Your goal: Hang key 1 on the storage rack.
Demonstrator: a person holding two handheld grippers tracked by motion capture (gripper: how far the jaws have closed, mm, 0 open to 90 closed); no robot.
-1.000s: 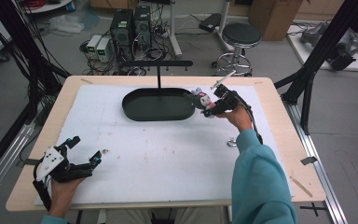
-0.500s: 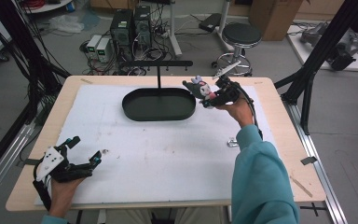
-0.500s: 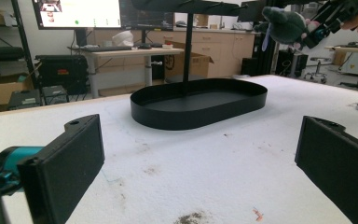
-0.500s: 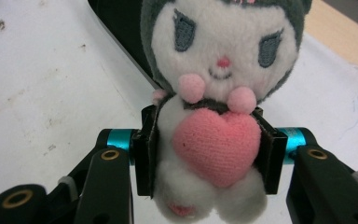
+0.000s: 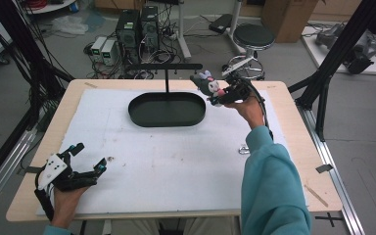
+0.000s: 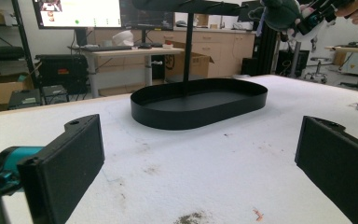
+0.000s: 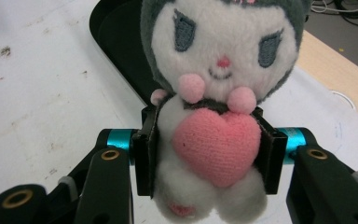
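Note:
A small plush toy (image 7: 219,93), white with a grey hood and a pink heart on its belly, is squeezed at the body between the jaws of my right gripper (image 7: 209,156). In the high view the plush toy (image 5: 207,84) hangs in the air off the right end of the black oval tray (image 5: 166,109), with my right gripper (image 5: 225,93) behind it. A thin black post with a crossbar (image 5: 167,68) rises from the tray. My left gripper (image 5: 81,164) rests open at the table's near left corner, its black pads (image 6: 77,158) wide apart, nothing between them.
A white foam mat (image 5: 176,156) covers the wooden table (image 5: 303,147). A small metal ring (image 5: 244,149) lies on the mat near my right sleeve (image 5: 271,186). Behind the table stand computers, cables and a stool (image 5: 252,36).
My right gripper has risen with the plush toy and drifted slightly away from me, toward the far right of the tray. The left gripper has stayed in place.

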